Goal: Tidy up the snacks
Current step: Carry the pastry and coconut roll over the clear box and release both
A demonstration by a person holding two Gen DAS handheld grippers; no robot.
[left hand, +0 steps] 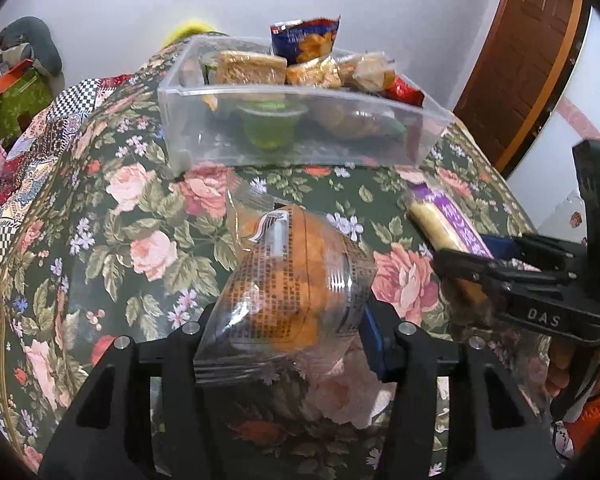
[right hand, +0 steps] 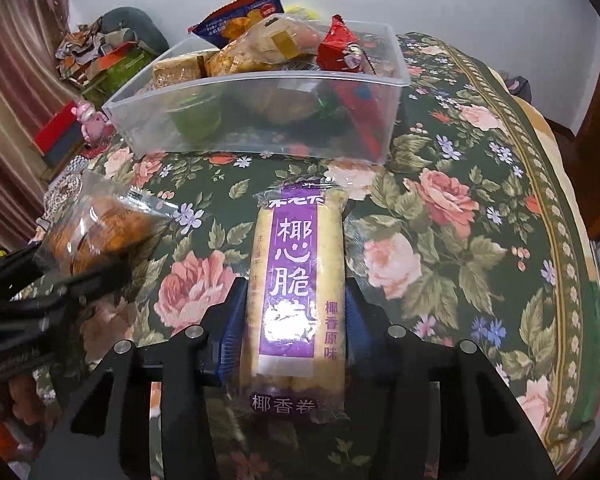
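Left wrist view had the left hand-held gripper (left hand: 284,328) closed on a clear bag of orange snacks (left hand: 296,276), which it held above the floral table (left hand: 140,216) with the bag pointing forward toward the bin (left hand: 300,120). Off to its right, the right hand-held gripper (left hand: 476,264) came in from the side, clamped on a long wafer pack (left hand: 448,220) with a purple label.

From the right wrist, the wafer pack (right hand: 296,288) sat lengthwise between the two fingers, pinched at its lower half, its far end nearing the bin (right hand: 260,120). The left hand-held gripper (right hand: 72,276) showed at the left edge with the orange bag (right hand: 100,224) in its grip.

The clear plastic bin stood on the table just beyond both packs, already loaded: a green jelly cup (left hand: 270,124) against the front wall, tan wrapped cakes (left hand: 248,68), a blue chip bag (left hand: 304,38) sticking up at the back, and a red packet (right hand: 346,54) at the right end.
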